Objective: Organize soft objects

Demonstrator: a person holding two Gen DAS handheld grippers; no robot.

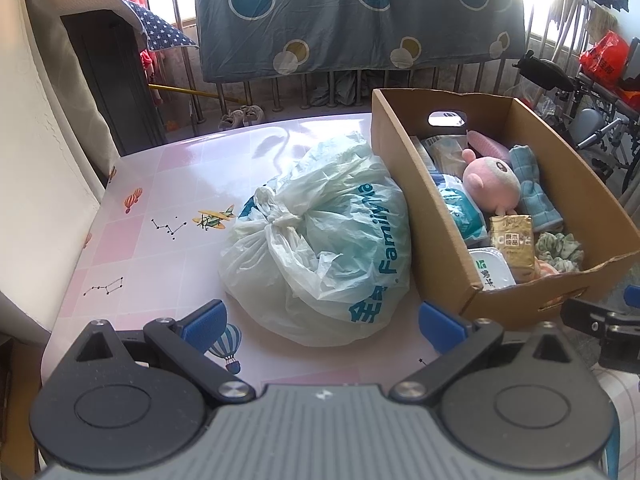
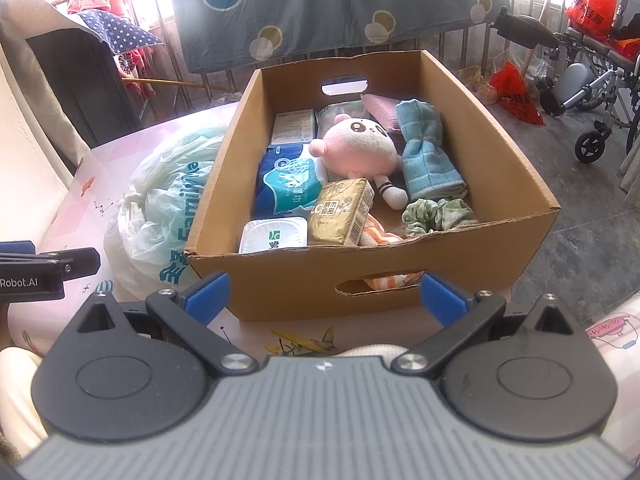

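Note:
A cardboard box point(image 2: 500, 144) stands on the pink table point(image 1: 160, 184) and holds a pink plush toy point(image 2: 360, 144), a blue towel point(image 2: 428, 160), a green scrunchie point(image 2: 436, 216), tissue packs point(image 2: 288, 184) and an orange cloth point(image 2: 376, 232). The box also shows in the left wrist view point(image 1: 404, 184). A tied white plastic bag point(image 1: 324, 240) lies left of the box; it also shows in the right wrist view point(image 2: 160, 208). My left gripper point(image 1: 320, 320) is open and empty, just in front of the bag. My right gripper point(image 2: 324, 296) is open and empty in front of the box's near wall.
A chair with a cushion point(image 1: 36, 120) stands left of the table. A dotted blue sheet point(image 1: 352, 20) hangs on railings behind. A wheelchair point(image 2: 592, 92) and red bags point(image 2: 516, 92) stand on the floor to the right. Table edge runs just right of the box.

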